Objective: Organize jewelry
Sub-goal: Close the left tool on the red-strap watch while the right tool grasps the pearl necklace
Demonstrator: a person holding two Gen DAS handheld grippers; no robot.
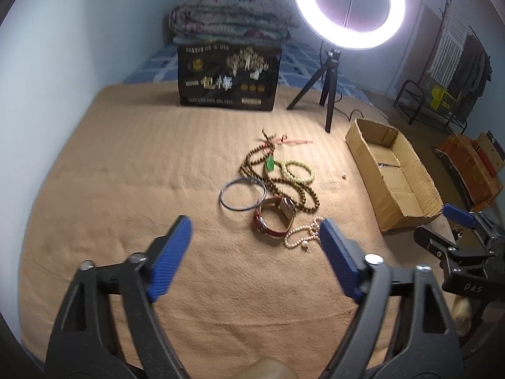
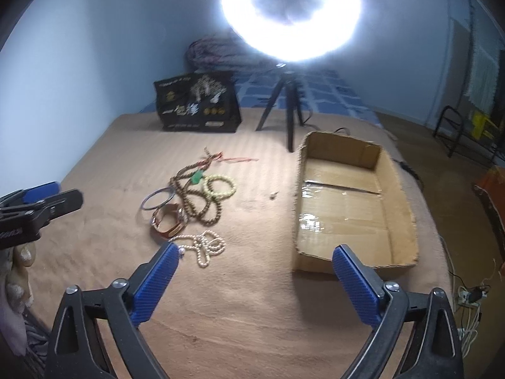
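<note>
Both grippers, left and right, jaws wide and empty, jewelry pile mid-frame left of empty box; tangled strands risk dragging neighbours along when one's lifted.

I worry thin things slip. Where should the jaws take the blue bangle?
Grip the blue bangle on its bare left arc, coming from above with one jaw inside the ring. It lies flat on the blanket, and its right edge touches the watch and brown beads.
</note>
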